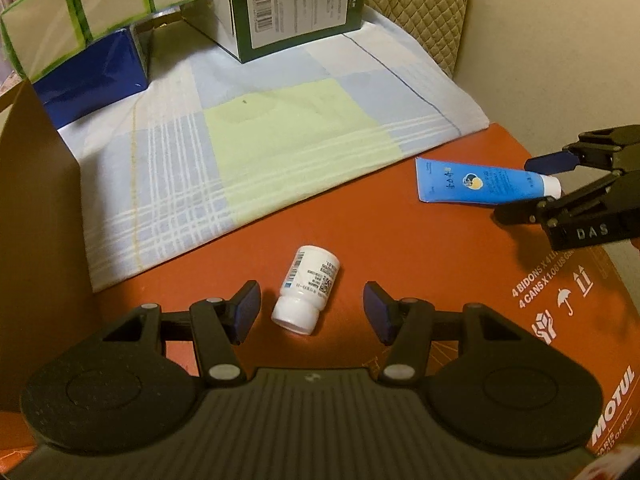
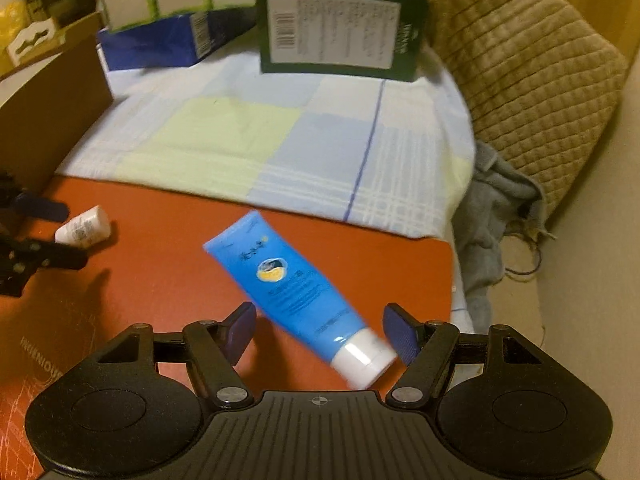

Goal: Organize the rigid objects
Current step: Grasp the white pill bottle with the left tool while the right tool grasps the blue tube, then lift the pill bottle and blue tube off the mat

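Observation:
A white pill bottle (image 1: 308,280) lies on its side on the orange-red cardboard surface (image 1: 360,220). My left gripper (image 1: 312,312) stands open around the bottle's cap end, and neither pad touches it. To the right lies a blue tube (image 2: 288,280) with a white cap (image 2: 364,356). My right gripper (image 2: 320,334) is open astride the cap end; the right pad is close to the cap and the left pad is well clear. The left wrist view shows the right gripper (image 1: 536,188) at the blue tube (image 1: 472,184). In the right wrist view the left gripper (image 2: 52,234) sits by the pill bottle (image 2: 82,228).
A plaid cloth (image 1: 260,140) covers the far half of the surface. On it stand a green box (image 1: 292,4), a blue box (image 1: 92,76) and a white-and-green box (image 1: 92,8). A brown cardboard wall (image 1: 36,200) rises at left. A quilted cushion (image 2: 520,60) and grey cloth (image 2: 488,220) lie at right.

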A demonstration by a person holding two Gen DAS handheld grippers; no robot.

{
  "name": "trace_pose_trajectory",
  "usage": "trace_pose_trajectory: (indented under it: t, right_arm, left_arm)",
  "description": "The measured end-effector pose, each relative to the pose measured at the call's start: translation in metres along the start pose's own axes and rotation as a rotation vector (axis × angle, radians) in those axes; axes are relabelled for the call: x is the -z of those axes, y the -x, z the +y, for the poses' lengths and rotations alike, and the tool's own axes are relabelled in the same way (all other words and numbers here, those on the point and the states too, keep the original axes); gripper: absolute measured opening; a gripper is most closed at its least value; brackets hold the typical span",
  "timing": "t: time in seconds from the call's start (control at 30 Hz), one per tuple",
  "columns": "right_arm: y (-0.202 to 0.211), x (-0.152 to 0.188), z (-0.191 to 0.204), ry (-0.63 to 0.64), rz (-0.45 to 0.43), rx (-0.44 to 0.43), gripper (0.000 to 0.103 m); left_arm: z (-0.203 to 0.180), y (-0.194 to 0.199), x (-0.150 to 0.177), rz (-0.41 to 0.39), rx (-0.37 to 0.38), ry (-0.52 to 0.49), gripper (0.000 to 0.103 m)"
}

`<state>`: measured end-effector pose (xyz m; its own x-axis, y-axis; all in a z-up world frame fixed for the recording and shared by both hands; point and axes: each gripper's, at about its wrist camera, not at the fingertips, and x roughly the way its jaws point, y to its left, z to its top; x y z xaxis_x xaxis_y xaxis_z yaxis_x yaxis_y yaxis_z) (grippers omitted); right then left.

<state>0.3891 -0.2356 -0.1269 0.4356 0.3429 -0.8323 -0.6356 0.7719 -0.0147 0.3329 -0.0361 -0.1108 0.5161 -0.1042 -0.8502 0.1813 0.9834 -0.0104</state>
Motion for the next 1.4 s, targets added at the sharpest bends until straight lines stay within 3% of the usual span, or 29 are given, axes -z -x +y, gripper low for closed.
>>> trace_pose_trajectory:
  t: [0.1,0.23,0.47,0.63,0.73,1.13,1.4]
  right_arm:
    - [0.001,0.001,0.004,-0.017,-0.002,-0.025,0.066]
    - [0.003,0.003,0.016,-0.043,0.003,-0.063,0.047]
    - [-0.002,0.002,0.038,-0.062,-0.013,-0.085,0.046]
    - [-0.008,-0.004,0.042,-0.086,-0.028,-0.06,0.046]
    - [-0.009,-0.006,0.046,-0.09,-0.032,-0.048,0.037]
    - [0.007,0.013,0.085,-0.034,-0.004,-0.118,0.036]
    - [0.026,0.044,0.11,0.05,0.005,-0.237,0.036]
  left_arm:
    - [0.0,-0.004,-0.002,0.009,0.009,-0.006,0.052]
    - [0.003,-0.01,-0.005,0.016,0.016,-0.005,0.044]
    - [0.007,-0.017,-0.009,0.015,0.024,-0.006,0.035]
    - [0.008,-0.017,-0.01,0.011,0.028,-0.005,0.023]
    - [0.008,-0.015,-0.007,0.011,0.028,0.004,0.023]
    - [0.007,0.008,0.026,0.023,0.032,0.032,0.023]
    - [0.013,0.037,0.066,0.037,0.017,0.069,0.023]
